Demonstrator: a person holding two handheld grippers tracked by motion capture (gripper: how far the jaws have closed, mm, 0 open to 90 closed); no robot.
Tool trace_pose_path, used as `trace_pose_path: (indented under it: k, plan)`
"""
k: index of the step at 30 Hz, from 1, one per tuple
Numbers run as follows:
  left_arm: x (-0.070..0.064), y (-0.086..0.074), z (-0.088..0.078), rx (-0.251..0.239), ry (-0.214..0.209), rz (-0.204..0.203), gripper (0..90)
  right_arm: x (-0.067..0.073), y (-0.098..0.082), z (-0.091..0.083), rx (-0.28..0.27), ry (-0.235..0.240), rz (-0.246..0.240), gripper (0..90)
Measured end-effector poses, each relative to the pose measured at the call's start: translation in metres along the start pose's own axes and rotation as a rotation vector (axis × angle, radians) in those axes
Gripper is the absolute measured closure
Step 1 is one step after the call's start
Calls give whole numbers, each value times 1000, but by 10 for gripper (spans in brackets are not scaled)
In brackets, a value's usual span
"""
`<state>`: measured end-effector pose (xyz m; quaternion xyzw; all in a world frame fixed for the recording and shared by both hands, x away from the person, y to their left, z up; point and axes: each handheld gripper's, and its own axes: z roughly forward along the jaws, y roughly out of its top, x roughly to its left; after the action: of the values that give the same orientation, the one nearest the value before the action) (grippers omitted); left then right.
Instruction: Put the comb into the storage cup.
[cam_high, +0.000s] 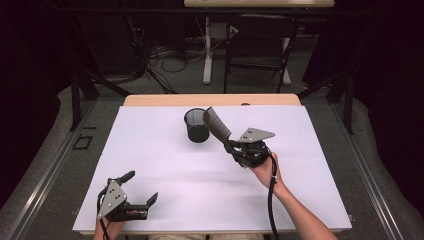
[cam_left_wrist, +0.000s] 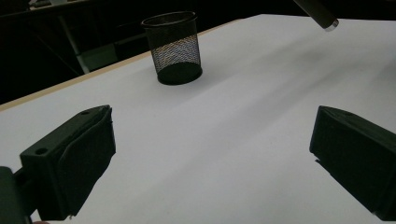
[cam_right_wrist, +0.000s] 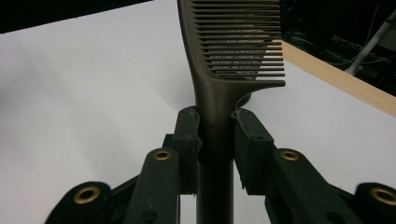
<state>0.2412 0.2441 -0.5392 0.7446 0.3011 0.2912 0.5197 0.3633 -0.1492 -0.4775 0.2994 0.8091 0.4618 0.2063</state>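
right claw (cam_high: 231, 146) clamped on the handle of a dark comb (cam_high: 217, 123), teeth end raised at the rim of the mesh pen cup (cam_high: 196, 125) near the desk's far edge. left claw (cam_high: 142, 187) wide open, empty, near-left corner. judged: comb lifted, drop into cup not yet done.

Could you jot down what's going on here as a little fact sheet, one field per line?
Surface: white table top
Container: black wire-mesh cup, upright, standing on the table
Held item: dark brown plastic comb
Right gripper: shut on the comb's handle, teeth end raised beside the cup's rim
Left gripper: open, holding nothing, near the table's front edge
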Motion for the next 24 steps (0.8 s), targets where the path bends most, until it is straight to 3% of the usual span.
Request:
trace_pose_path:
  k: [24]
  plan:
    - [1, 0, 3, 2, -6, -2, 2, -9, 16, 14, -35, -22, 14, 725]
